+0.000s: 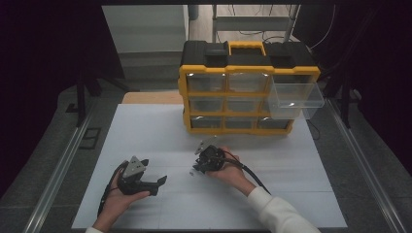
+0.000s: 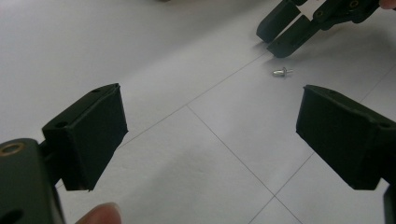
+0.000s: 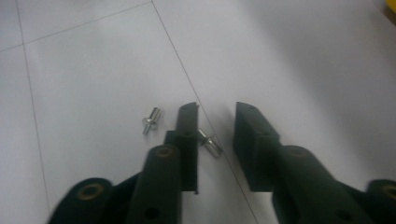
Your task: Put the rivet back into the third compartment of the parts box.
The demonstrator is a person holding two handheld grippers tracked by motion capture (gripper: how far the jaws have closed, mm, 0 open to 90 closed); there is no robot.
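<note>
Right gripper (image 3: 215, 123): jaws narrowed, not gripping; one metal pin (image 3: 208, 142) between them, second pin (image 3: 150, 121) just outside. Left gripper (image 2: 210, 130): wide open, empty.

The 2 pegs (image 3: 152, 120) (image 3: 209, 143) look like shiny bare metal, lying on the smooth, matt white table (image 3: 303, 56); the drawer (image 1: 295, 95) is clear glossy plastic.

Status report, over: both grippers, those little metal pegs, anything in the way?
Left gripper open, idle over bare table. Right gripper jaws partly closed around one metal peg, not pressing it. Second peg lies loose just outside. Nothing in the way.
</note>
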